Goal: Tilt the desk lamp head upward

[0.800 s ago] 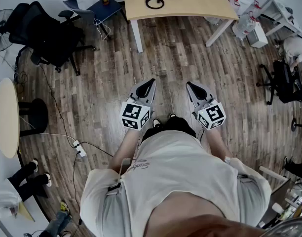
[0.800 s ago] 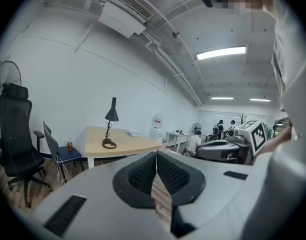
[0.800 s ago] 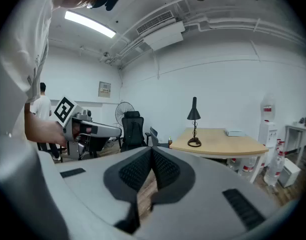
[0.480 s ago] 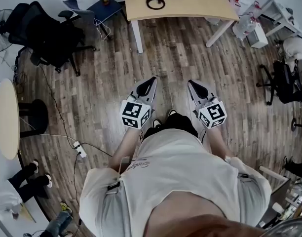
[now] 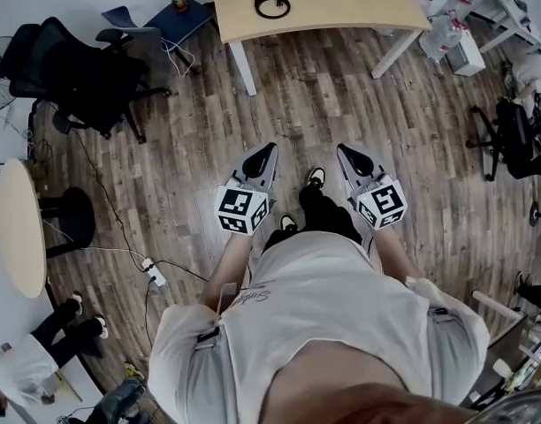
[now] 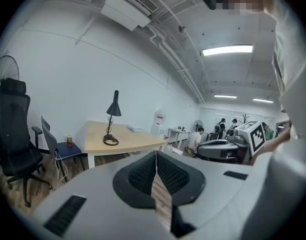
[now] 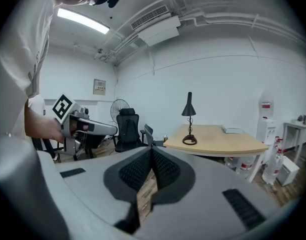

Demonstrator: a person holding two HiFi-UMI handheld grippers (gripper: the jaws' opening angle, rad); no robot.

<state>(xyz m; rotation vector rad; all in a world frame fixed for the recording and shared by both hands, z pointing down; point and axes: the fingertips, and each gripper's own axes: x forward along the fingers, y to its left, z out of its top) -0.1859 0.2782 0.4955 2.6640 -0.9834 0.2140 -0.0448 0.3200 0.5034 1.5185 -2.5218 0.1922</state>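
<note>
The black desk lamp (image 5: 270,1) stands on the light wooden desk (image 5: 341,7) at the far side of the room, well ahead of both grippers. In the left gripper view the lamp (image 6: 112,119) shows upright on its ring base, its cone head pointing down; the right gripper view has the lamp (image 7: 189,118) the same way. My left gripper (image 5: 270,148) and right gripper (image 5: 342,150) are held side by side over the wood floor, far short of the desk. Both are shut with nothing between the jaws.
A black office chair (image 5: 85,69) and a blue chair (image 5: 178,11) stand left of the desk. A round table (image 5: 19,228) and a power strip (image 5: 151,272) with cables lie at the left. Boxes and bottles (image 5: 452,38) and another chair (image 5: 514,140) are at the right.
The person has taken a step towards the desk; one shoe now shows ahead between the grippers. Both grippers stay shut and side by side.
</note>
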